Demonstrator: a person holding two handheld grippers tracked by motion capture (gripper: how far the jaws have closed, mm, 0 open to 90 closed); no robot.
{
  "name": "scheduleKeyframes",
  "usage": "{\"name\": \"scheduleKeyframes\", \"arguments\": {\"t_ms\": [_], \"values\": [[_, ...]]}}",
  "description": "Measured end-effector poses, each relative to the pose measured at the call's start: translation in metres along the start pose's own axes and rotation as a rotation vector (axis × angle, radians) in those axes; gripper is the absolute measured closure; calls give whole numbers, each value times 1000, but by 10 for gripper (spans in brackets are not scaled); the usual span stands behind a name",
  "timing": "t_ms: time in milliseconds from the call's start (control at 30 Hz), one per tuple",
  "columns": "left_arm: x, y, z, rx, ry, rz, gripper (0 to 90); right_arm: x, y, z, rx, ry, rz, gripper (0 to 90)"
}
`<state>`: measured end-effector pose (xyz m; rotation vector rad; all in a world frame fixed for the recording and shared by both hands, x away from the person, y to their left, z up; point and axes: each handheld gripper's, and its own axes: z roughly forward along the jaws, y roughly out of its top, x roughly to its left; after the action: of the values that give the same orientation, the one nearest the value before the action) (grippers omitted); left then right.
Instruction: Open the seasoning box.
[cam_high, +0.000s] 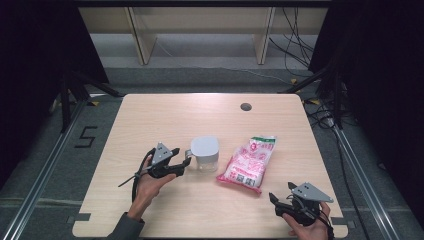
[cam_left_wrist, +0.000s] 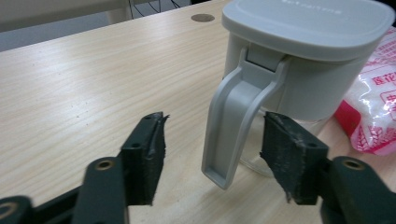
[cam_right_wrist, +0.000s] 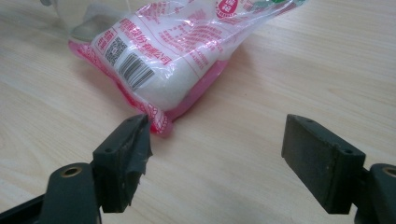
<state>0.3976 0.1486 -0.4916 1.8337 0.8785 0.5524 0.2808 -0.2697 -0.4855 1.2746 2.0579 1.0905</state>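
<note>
Between the left tool's (cam_left_wrist: 212, 156) spread jaws hangs the jug's (cam_left_wrist: 299, 60) handle (cam_left_wrist: 236, 126), untouched; close off-centre and the jug could tip on the worktop (cam_high: 165, 112). Just ahead of the right tool (cam_right_wrist: 217, 154), also released, lies the bag (cam_right_wrist: 173, 51), which could slide if nudged.

High view: overhead, facing forward-down, far. Left gripper view: low, close on lidded jug (cam_left_wrist: 299, 60). Right gripper view: low, close on pink bag (cam_right_wrist: 173, 56). Shared: wooden surface (cam_high: 165, 115).
</note>
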Motion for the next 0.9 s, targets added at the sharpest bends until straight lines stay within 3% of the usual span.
{"name": "scheduleKeyframes", "arguments": {"t_ms": [133,367,500,600,633,700,733,800,900], "values": [[-2,5,-8,13,-16,5,345,-1,1,1,-5,13,10,244],[-7,19,-24,-35,-31,-3,363,1,5,6,-13,25,-7,241],[-8,26,-27,-65,-26,-9,443,3,7,9,-16,46,14,241],[-10,31,-28,-87,-38,5,571,3,9,11,-14,34,-7,241],[-12,33,-28,-96,-32,-4,609,6,9,11,-8,39,17,240],[-12,34,-28,-101,-31,8,634,6,10,11,-11,38,15,241],[-12,34,-27,-104,-28,8,687,5,11,12,-22,42,-15,240],[-13,35,-27,-111,-17,12,750,7,12,12,-29,63,-9,240],[-13,38,-27,-121,-26,29,819,7,12,12,-31,55,-11,241]]}}
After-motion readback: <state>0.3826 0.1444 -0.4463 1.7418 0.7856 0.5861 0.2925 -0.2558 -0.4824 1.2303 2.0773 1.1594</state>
